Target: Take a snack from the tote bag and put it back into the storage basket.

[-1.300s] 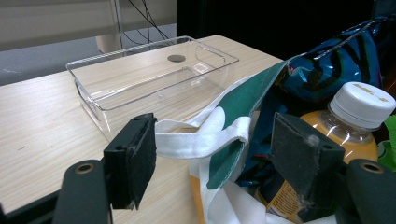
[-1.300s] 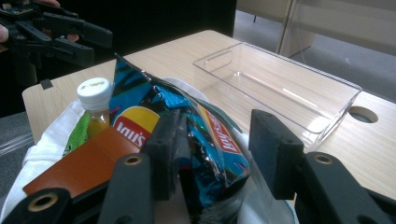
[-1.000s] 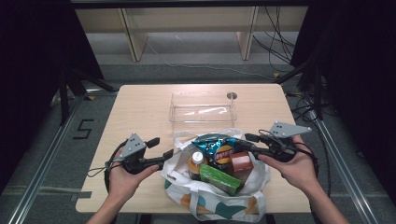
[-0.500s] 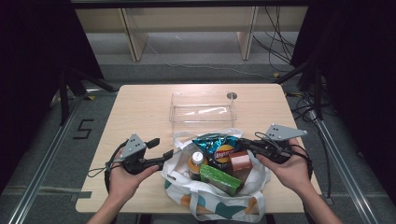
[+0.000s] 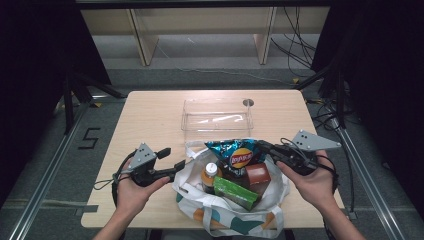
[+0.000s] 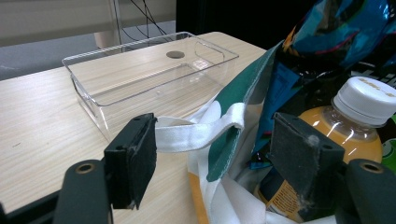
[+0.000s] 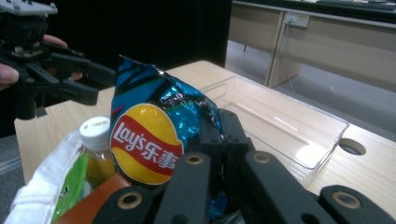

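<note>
A blue Lay's chips bag (image 5: pixel 237 155) (image 7: pixel 149 135) stands upright in a white and green tote bag (image 5: pixel 225 215) at the table's near edge. My right gripper (image 5: pixel 263 148) (image 7: pixel 217 125) is shut on the chips bag's right edge. My left gripper (image 5: pixel 172 159) (image 6: pixel 217 156) is open at the tote's left rim, with the white handle strap (image 6: pixel 196 133) lying between the pads, untouched. Also in the tote are an orange juice bottle (image 5: pixel 211 172) (image 6: pixel 369 107), a green box (image 5: pixel 235 192) and a brown box (image 5: pixel 257 175).
A clear plastic tray (image 5: pixel 217 101) (image 7: pixel 280 126) sits empty on the wooden table (image 5: pixel 150 115) just beyond the tote. A round cable hole (image 5: pixel 248 102) lies at the tray's far right corner. Dark stands and cables flank the table.
My right gripper has moved a little left to the chips bag and its jaws have closed on the bag's edge. The left gripper has stayed where it was.
</note>
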The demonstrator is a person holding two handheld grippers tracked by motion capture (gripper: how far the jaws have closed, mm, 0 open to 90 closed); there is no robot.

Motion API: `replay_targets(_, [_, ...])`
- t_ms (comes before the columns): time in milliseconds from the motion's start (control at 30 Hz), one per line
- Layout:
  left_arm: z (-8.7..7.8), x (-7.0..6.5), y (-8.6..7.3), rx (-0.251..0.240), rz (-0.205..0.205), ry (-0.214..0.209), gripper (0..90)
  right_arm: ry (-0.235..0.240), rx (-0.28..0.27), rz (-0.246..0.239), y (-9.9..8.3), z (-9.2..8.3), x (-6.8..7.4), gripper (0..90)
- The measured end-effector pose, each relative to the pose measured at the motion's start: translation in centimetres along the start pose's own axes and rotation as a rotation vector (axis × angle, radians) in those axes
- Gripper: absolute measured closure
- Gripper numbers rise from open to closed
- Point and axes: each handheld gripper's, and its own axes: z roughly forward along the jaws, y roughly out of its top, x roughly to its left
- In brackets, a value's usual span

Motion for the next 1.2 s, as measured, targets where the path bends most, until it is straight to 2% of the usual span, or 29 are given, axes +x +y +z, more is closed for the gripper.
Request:
replay_targets(67, [0.0,0.0,0.0,0.002,-0.003,0.001,31.1,0.004,-0.005,0.028,0.2,0.0,0.3,90.0])
replay_targets(100, [0.0,0.1,-0.1,0.004,-0.003,0.001,31.2,-0.002,-0.002,0.027,0.3,-0.2,0.3,90.0])
replay_targets(133, [0.0,0.1,-0.1,0.004,-0.007,0.001,31.2,-0.010,-0.025,0.013,0.4,-0.1,0.2,90.0])
replay_targets(233, [0.0,0.1,-0.1,0.004,-0.006,0.001,31.2,-0.009,-0.020,0.043,0.8,-0.4,0.4,90.0])
replay_targets(267, [0.0,0.1,-0.1,0.005,-0.006,0.001,31.2,-0.006,-0.045,0.020,0.9,-0.3,0.2,90.0])
replay_targets(333, [0.0,0.1,-0.1,0.002,-0.005,0.000,31.2,-0.014,-0.054,0.026,1.2,-0.5,0.3,90.0])
replay_targets(467, [0.1,0.1,-0.1,0.005,-0.009,0.001,31.3,-0.022,-0.104,0.033,2.3,-1.1,0.4,90.0])
replay_targets(500, [0.1,0.1,-0.1,0.004,-0.007,0.000,31.3,-0.034,-0.125,0.012,2.6,-1.2,0.2,90.0])
replay_targets(533, [0.1,0.1,-0.1,0.004,-0.010,-0.002,31.2,-0.020,-0.122,0.030,2.9,-1.2,0.3,90.0])
replay_targets(567, [0.1,0.1,-0.1,0.004,-0.006,-0.002,31.3,-0.031,-0.124,0.030,3.1,-1.3,0.3,90.0])
replay_targets(633, [0.1,0.1,-0.2,0.003,-0.007,-0.003,31.3,-0.033,-0.143,0.022,3.3,-1.2,0.1,90.0])
replay_targets(667, [0.1,0.1,-0.2,0.004,-0.007,-0.003,31.3,-0.047,-0.166,-0.011,3.4,-1.1,-0.2,90.0])
replay_targets(700, [0.1,0.1,-0.2,0.005,-0.008,-0.002,31.4,-0.036,-0.155,0.028,3.5,-1.3,0.1,90.0])
replay_targets(733, [0.2,0.1,-0.2,0.006,-0.023,0.001,31.3,-0.036,-0.155,0.035,3.6,-1.2,0.1,90.0])
replay_targets(767, [0.2,0.1,-0.2,0.005,-0.018,0.002,31.4,-0.043,-0.162,0.021,3.7,-1.3,0.0,90.0])
replay_targets(867, [0.1,0.1,-0.1,0.002,-0.010,0.001,31.4,-0.047,-0.189,0.031,4.2,-1.4,0.0,90.0])
replay_targets(900, [0.1,0.1,-0.1,0.002,-0.008,0.001,31.5,-0.062,-0.200,0.016,4.4,-1.5,0.0,90.0])
replay_targets(933, [0.1,0.1,-0.1,0.002,-0.008,0.002,31.4,-0.056,-0.206,0.012,4.6,-1.5,0.0,90.0])
replay_targets(1033, [0.1,0.1,-0.1,0.002,-0.011,0.003,31.5,-0.054,-0.218,0.032,5.1,-1.6,0.1,90.0])
replay_targets(1067, [0.1,0.1,-0.2,0.002,-0.013,0.004,31.5,-0.069,-0.233,0.008,5.3,-1.6,-0.1,90.0])
replay_targets(1167, [0.1,0.1,-0.2,0.003,-0.014,0.005,31.5,-0.060,-0.240,0.028,5.6,-1.7,0.0,90.0])
replay_targets(1200, [0.2,0.1,-0.2,0.003,-0.015,0.006,31.6,-0.077,-0.249,0.018,5.8,-1.7,-0.1,90.0])
